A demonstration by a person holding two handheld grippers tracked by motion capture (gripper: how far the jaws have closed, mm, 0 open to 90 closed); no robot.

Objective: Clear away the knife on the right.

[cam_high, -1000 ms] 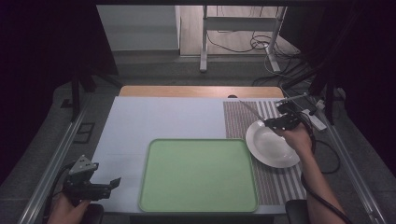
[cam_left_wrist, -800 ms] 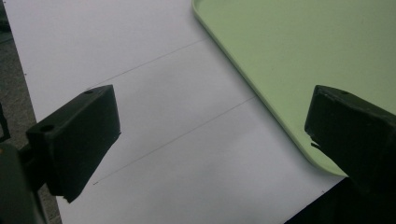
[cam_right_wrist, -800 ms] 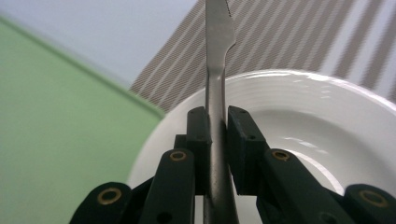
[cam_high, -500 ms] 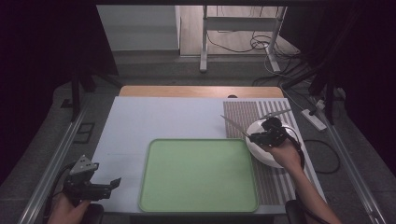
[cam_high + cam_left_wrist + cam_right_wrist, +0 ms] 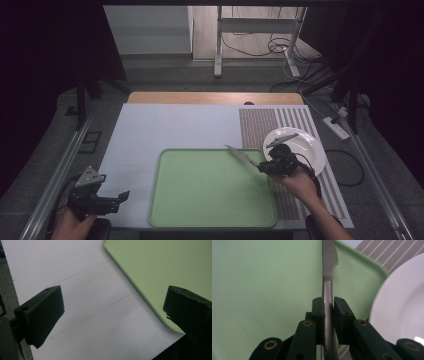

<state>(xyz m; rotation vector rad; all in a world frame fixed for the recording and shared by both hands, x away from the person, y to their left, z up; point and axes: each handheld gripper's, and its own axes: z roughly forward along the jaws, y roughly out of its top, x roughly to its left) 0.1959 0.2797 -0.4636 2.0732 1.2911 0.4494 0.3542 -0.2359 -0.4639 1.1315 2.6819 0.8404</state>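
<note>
— Dark room all round, cables on the floor behind, and a white table [image 5: 175, 127] with a green tray [image 5: 210, 190] near the front edge. Where's the knife?

— Clamped in the right gripper [image 5: 328, 312], jaws shut tight on its handle. From the high view the knife [image 5: 242, 155] juts out over the tray's right side, blade pointing up-left, clear of the surface as far as I can judge. A white plate [image 5: 305, 147] sits just right of the tray on a striped mat [image 5: 260, 125], with a second utensil [image 5: 282, 136] lying on it.

— How will it handle?

— Thin, stiff metal, light, probably slippery; held edge-on like that, it could pivot between the pads. The handle, close to the neck, seems the right place to grip.

— And the other side?

— Left gripper [image 5: 113, 312] hangs over bare table beside the tray's corner, jaws wide apart, nothing between them.

— Anything unclear?

— The handle's end is hidden under the gripper, and the plate's utensil is too small to identify.
</note>
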